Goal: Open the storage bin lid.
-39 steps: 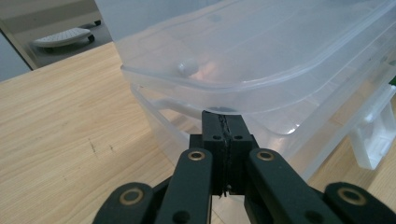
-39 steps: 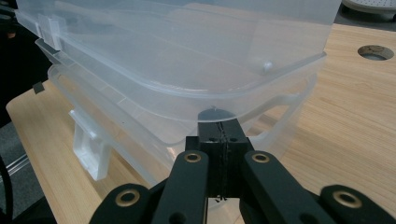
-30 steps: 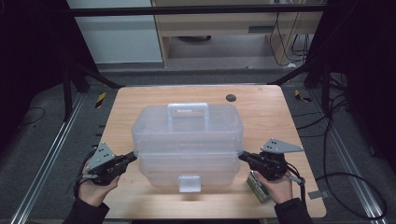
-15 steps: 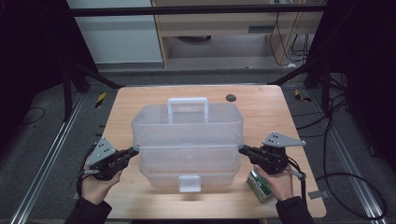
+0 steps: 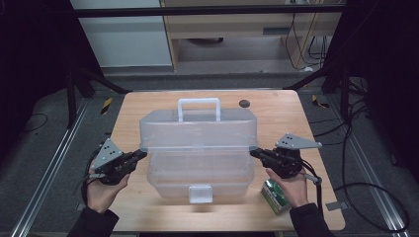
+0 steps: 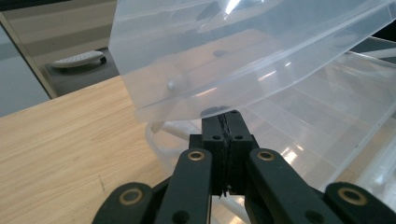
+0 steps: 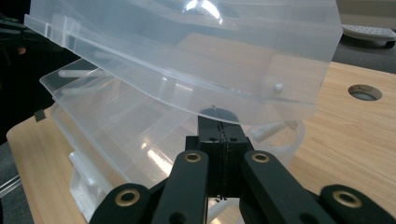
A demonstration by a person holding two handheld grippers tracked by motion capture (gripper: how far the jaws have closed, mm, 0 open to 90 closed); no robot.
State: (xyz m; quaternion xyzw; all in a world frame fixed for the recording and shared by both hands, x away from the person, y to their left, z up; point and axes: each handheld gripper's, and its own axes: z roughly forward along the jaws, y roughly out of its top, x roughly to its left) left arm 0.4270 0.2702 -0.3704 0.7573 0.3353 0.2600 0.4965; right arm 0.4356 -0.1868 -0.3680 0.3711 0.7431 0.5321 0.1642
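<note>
A clear plastic box stands mid-table, its base (image 5: 197, 174) resting on the wood and its lid (image 5: 197, 131) raised at the front, hinged toward the back. A white handle (image 5: 198, 106) tops the lid, and a latch tab (image 5: 200, 193) hangs on the base's front. My left gripper (image 5: 143, 154) is shut, its tips under the lid's left end. My right gripper (image 5: 253, 153) is shut under the right end. In the left gripper view the joined tips (image 6: 227, 116) touch the lid's (image 6: 233, 51) lower edge above an inner tray (image 6: 322, 126). The right gripper view has the tips (image 7: 218, 114) under the lid (image 7: 187, 56).
A small green packet (image 5: 275, 196) lies on the table (image 5: 148, 106) beside my right hand. A dark round hole (image 5: 244, 103) sits in the tabletop behind the box, also seen from the right gripper (image 7: 364, 92). Metal frame rails and cables flank the table.
The lid's front has swung upward and back, with both shut grippers rising slightly at its ends. The handle now stands higher and farther back.
</note>
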